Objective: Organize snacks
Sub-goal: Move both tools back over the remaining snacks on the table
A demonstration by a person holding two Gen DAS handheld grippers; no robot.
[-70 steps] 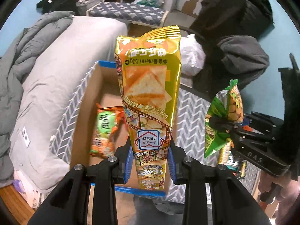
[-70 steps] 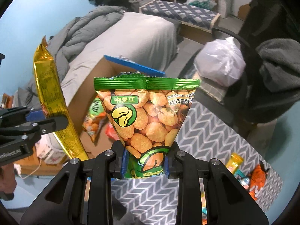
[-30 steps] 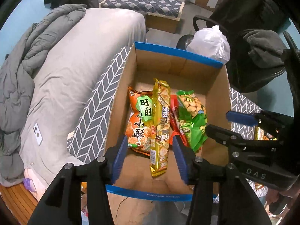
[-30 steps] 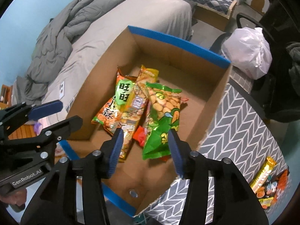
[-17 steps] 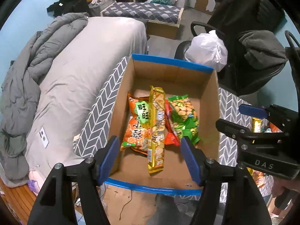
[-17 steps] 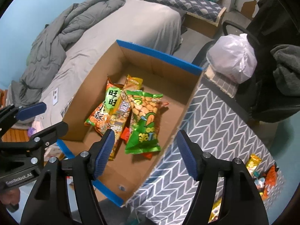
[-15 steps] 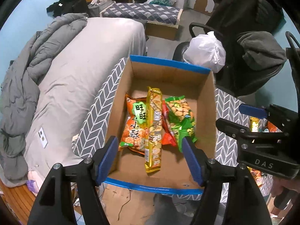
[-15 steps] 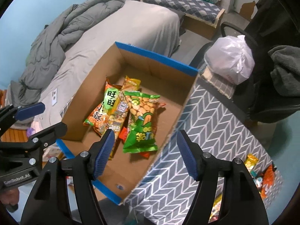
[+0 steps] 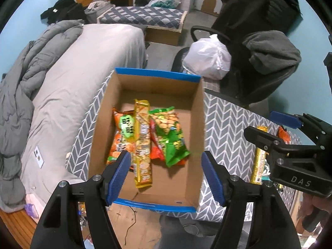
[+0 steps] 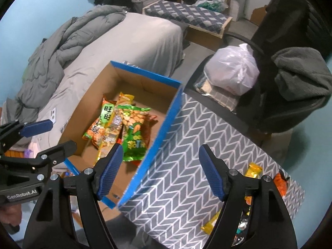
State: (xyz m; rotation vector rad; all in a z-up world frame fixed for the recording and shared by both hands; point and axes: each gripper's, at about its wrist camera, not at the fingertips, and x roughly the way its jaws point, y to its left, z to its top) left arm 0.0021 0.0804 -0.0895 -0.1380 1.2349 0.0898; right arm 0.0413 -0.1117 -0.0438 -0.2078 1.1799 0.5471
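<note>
Above the cardboard box (image 9: pixel 199 112) both tools point steeply downward. The left tool (image 9: pixel 166 175) hangs over the near half of the box, its jaws spread wide and with nothing between them; they have just been opening. The right tool (image 10: pixel 160 171) hangs over the right wall of the box and the tabletop (image 10: pixel 186 166) with the grey zigzag cloth, also released and empty, its jaws just opened further.

Inside the box lie the snacks: a long yellow packet (image 9: pixel 142 145) in the middle, an orange bag (image 9: pixel 122 132) on its left, a green bag (image 9: pixel 170 132) on its right over a red one. The far part of the box floor is bare cardboard. The blue rim runs around the top of the walls. More snacks (image 10: pixel 252 171) lie on the tabletop at its right side, apart from the box. A grey bed (image 9: pixel 83 72) stands close to the left side of the box.
</note>
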